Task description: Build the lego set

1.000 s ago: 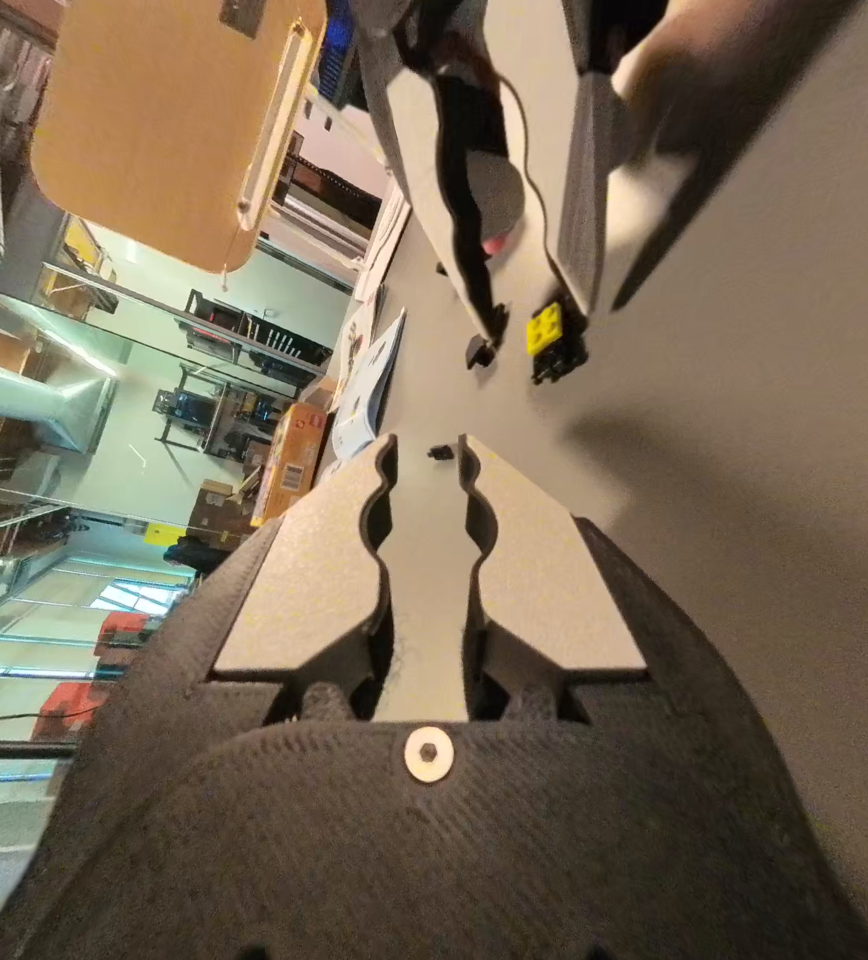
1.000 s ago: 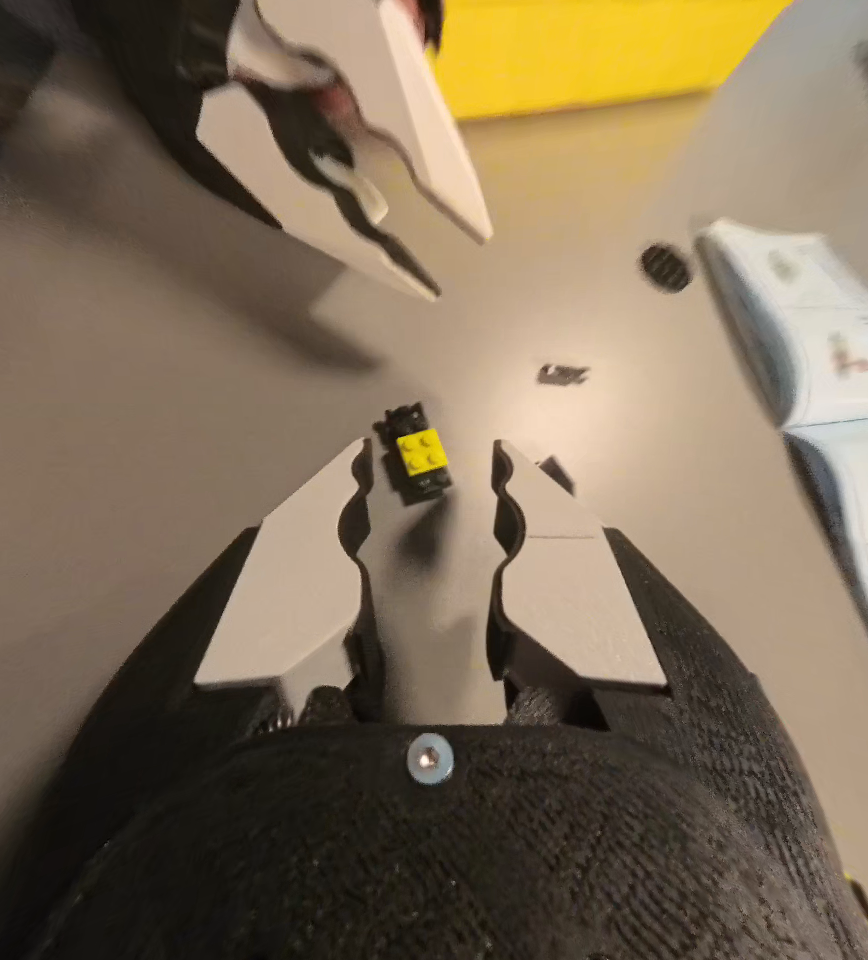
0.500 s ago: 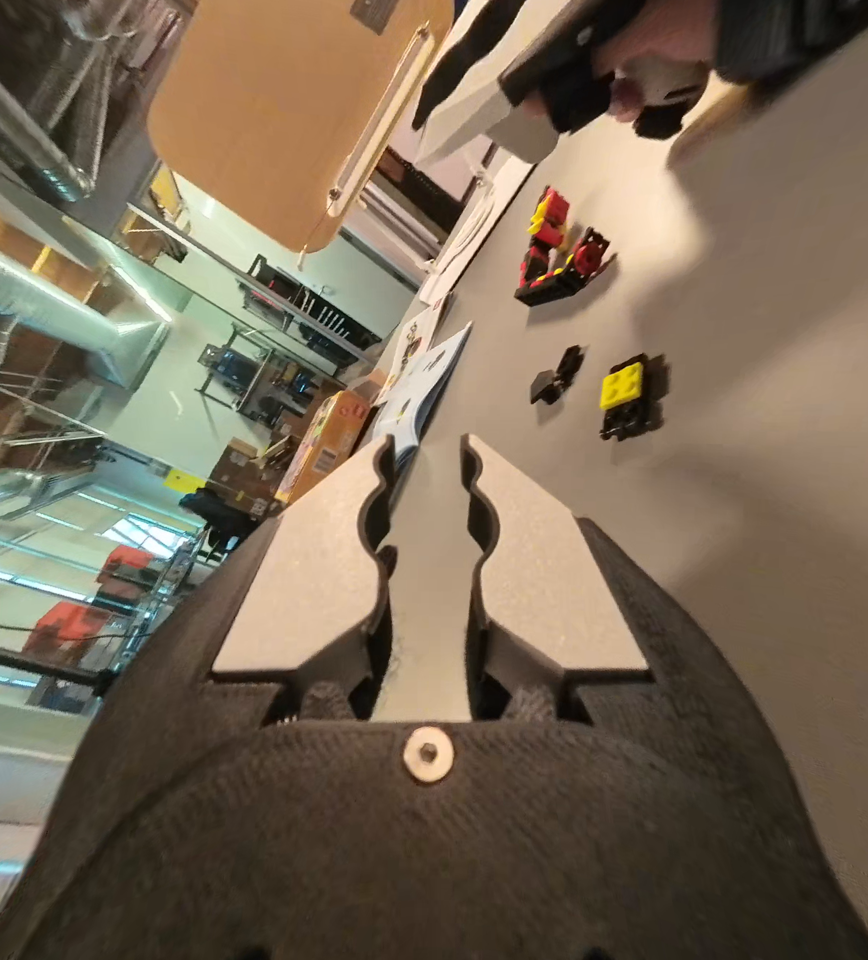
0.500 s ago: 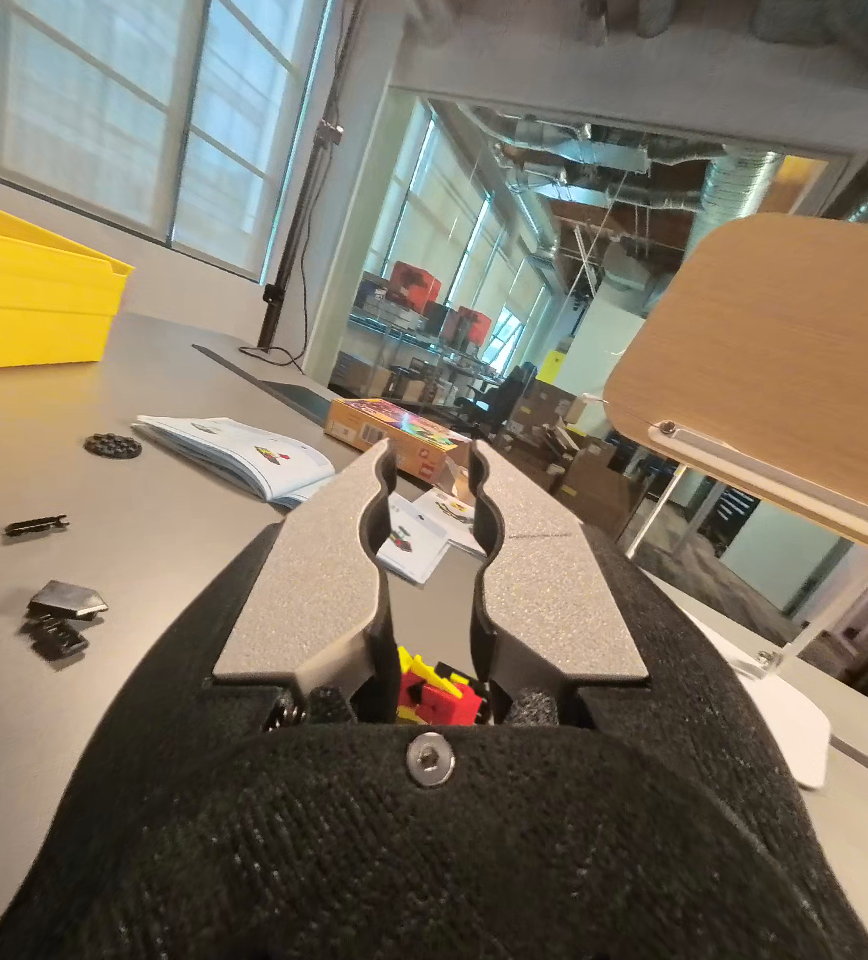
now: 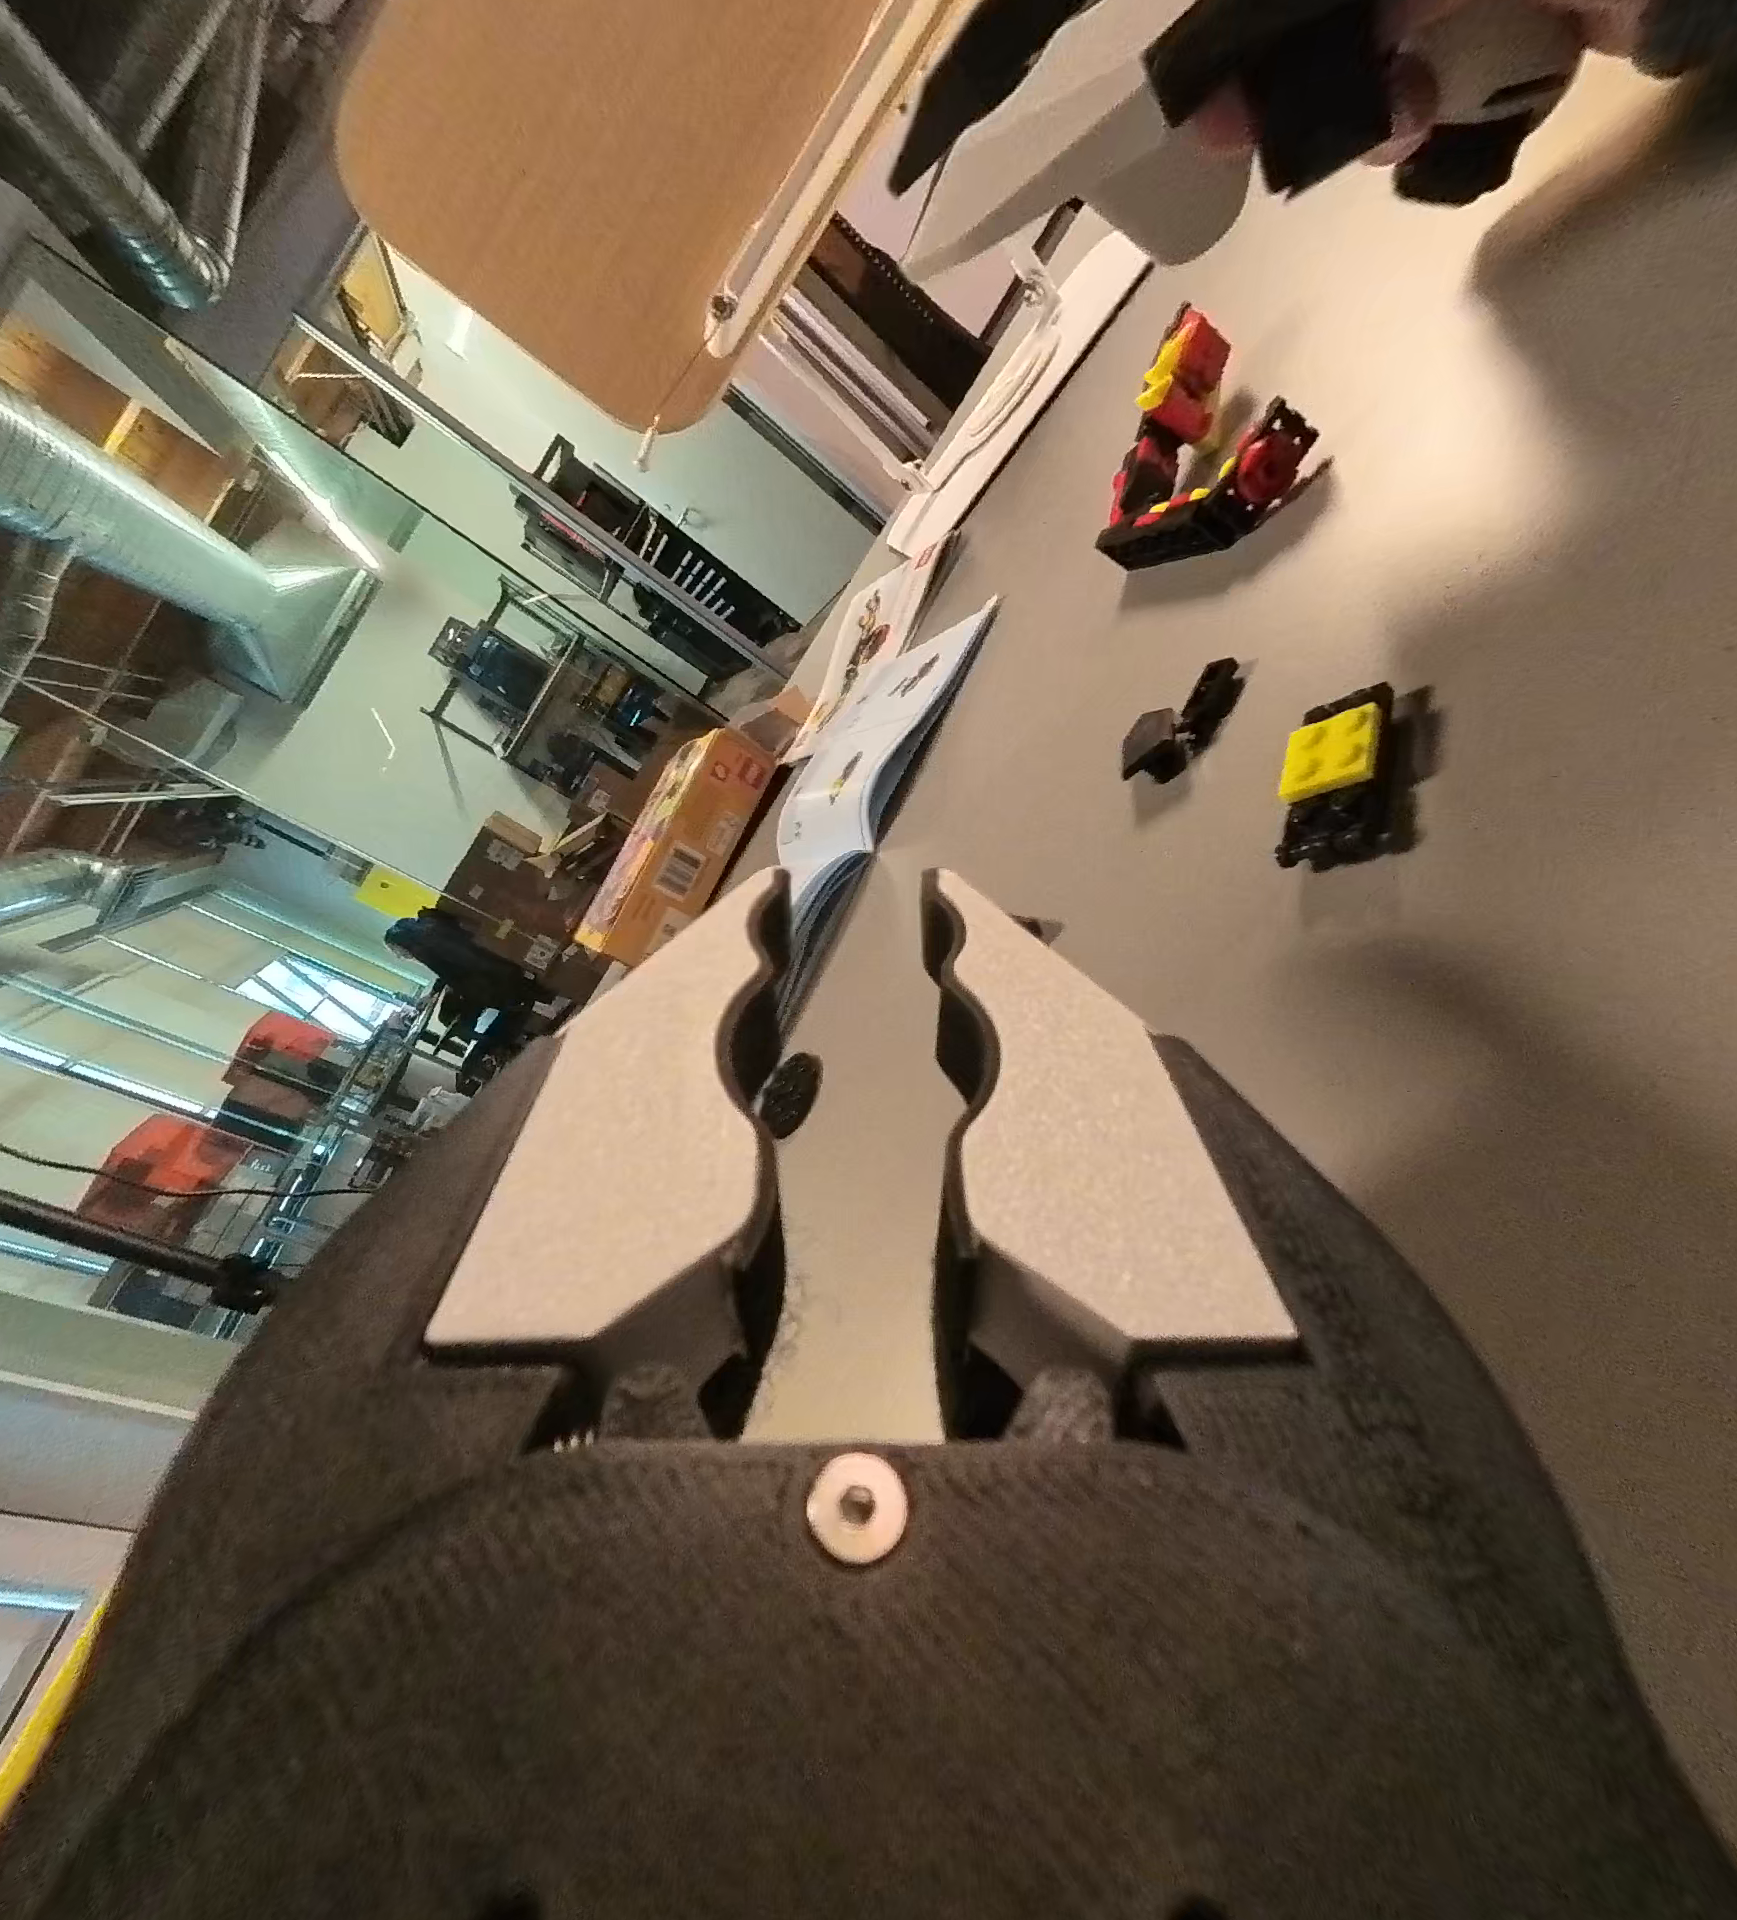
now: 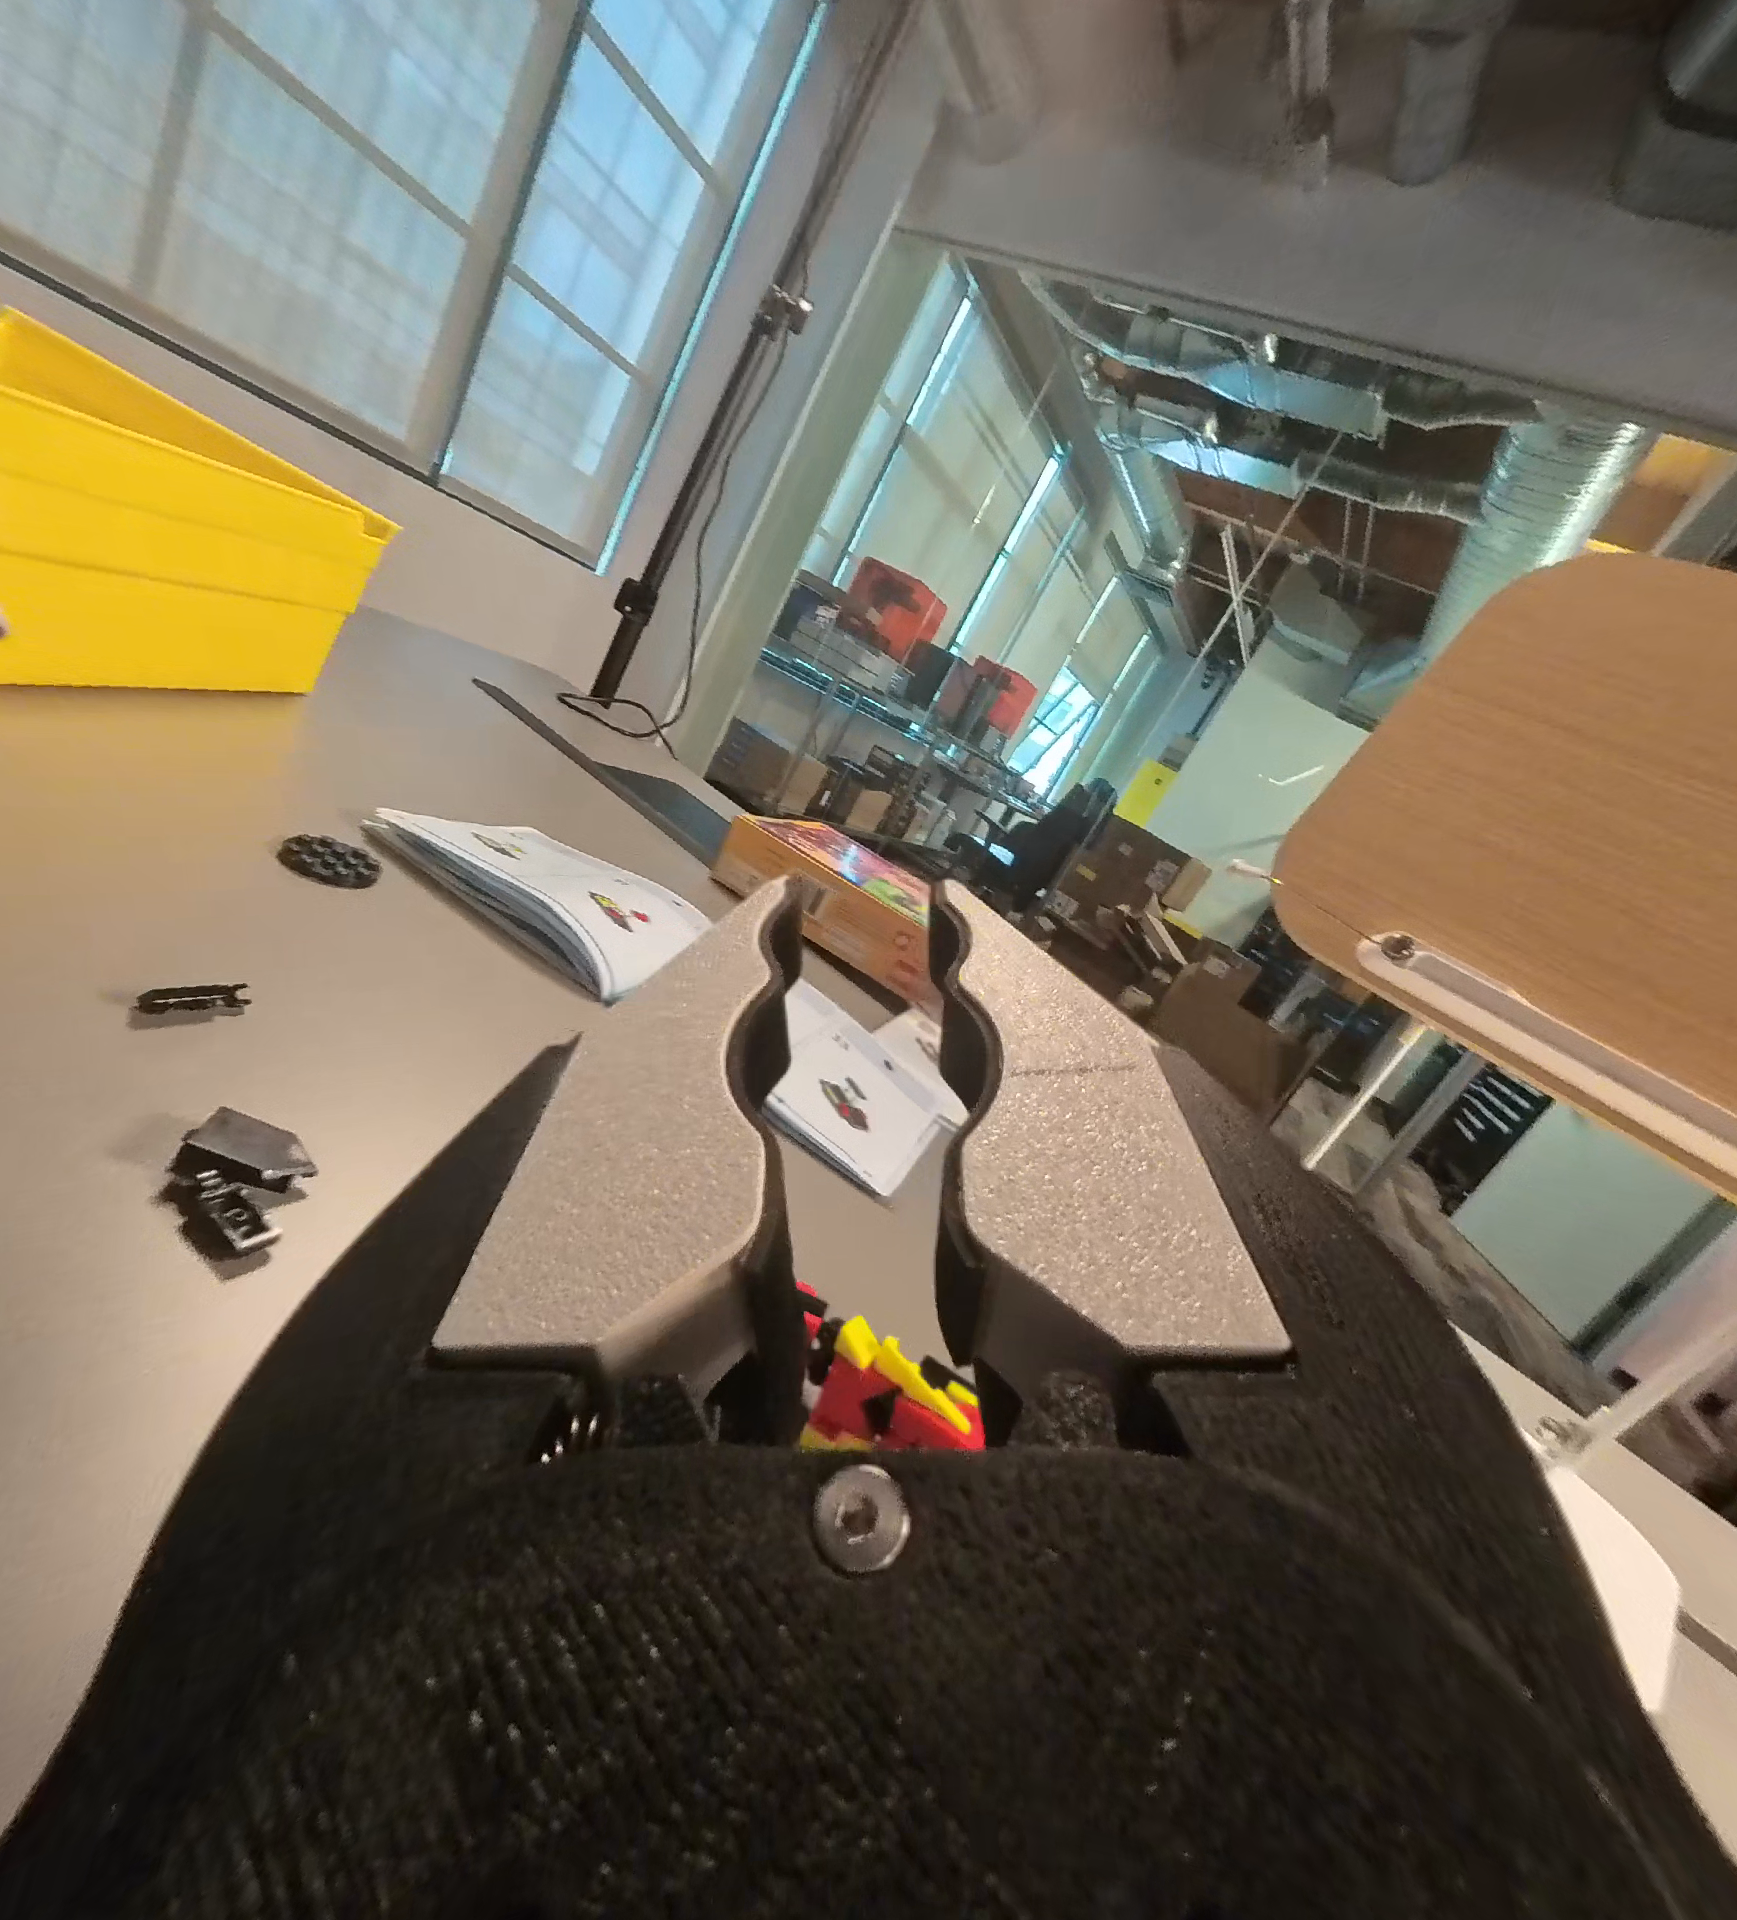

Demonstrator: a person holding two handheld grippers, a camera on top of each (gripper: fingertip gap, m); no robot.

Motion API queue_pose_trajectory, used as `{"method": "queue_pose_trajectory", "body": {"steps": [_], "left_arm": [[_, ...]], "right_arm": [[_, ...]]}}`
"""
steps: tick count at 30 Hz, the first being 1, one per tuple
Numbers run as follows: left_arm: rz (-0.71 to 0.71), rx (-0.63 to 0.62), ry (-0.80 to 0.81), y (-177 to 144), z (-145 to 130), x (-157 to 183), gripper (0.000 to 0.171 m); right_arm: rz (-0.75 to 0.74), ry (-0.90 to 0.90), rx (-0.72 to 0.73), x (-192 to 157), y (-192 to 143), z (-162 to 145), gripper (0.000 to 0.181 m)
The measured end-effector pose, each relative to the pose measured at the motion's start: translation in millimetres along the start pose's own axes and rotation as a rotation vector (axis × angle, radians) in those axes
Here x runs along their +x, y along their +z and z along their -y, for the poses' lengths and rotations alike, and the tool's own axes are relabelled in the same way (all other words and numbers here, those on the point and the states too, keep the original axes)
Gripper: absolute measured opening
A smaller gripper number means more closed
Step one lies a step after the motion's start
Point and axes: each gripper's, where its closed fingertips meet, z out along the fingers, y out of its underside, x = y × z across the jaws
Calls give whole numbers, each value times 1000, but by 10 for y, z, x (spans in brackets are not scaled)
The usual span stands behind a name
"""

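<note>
My left gripper (image 5: 853, 894) is open and empty, held low over the grey table (image 5: 1466, 1143). Ahead to its right lie a yellow plate on a black piece (image 5: 1347, 774), two small black pieces (image 5: 1181, 722) and, farther off, a red, yellow and black partial build (image 5: 1207, 457). My right gripper (image 6: 864, 904) is open and empty, tilted up towards the room. The red and yellow build (image 6: 885, 1392) shows below it between the finger bases. The right gripper also shows at the top of the left wrist view (image 5: 1259, 104), held in a hand.
An open instruction booklet (image 6: 542, 894) and an orange box (image 6: 843, 883) lie ahead. A round black piece (image 6: 329, 860), a thin black piece (image 6: 191, 997) and small black pieces (image 6: 240, 1174) lie to the left. Yellow bins (image 6: 116, 582) stand far left. A wooden chair back (image 6: 1591, 852) is at right. There is about 20 cm between the tips of the two grippers. Measured from the fingertips, the round black piece (image 6: 329, 860) is 15 cm or so from the left gripper and 25 cm from the right.
My right gripper has left the yellow and black piece on the table, lifted and swung over the red build. My left gripper has pulled back; both stay open.
</note>
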Motion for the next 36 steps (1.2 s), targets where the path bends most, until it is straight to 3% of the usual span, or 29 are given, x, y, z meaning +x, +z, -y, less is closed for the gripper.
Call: {"method": "queue_pose_trajectory", "body": {"steps": [7, 12, 17, 20, 23, 26, 29, 33, 36], "left_arm": [[105, 85, -39, -243, 182, -170, 24], [188, 133, -319, -729, 399, -327, 28], [352, 13, -458, -1235, 113, -1104, 28], [370, -211, -510, -1326, -359, -1634, 30], [232, -555, -576, -1237, -1051, -1861, 32], [25, -823, -729, -1133, -1617, -1807, 26], [-97, -1070, -838, -1144, -2058, -1706, 24], [-171, -1335, -914, -1231, -2453, -1540, 19], [-202, -1403, -1004, -1201, -2576, -1410, 20]], "right_arm": [[-57, 3, -32, 112, 6, -60, 21], [-43, 38, -24, 114, 16, -64, 20], [-33, 93, -14, 136, 33, -71, 19], [-12, 126, -3, 122, 35, -64, 18], [15, 156, 15, 90, 19, -33, 18], [40, 171, 24, 54, 10, -16, 18], [60, 178, 32, 26, 5, -4, 18], [80, 181, 39, -2, 6, 4, 18], [87, 180, 38, -17, 12, 2, 18]]}}
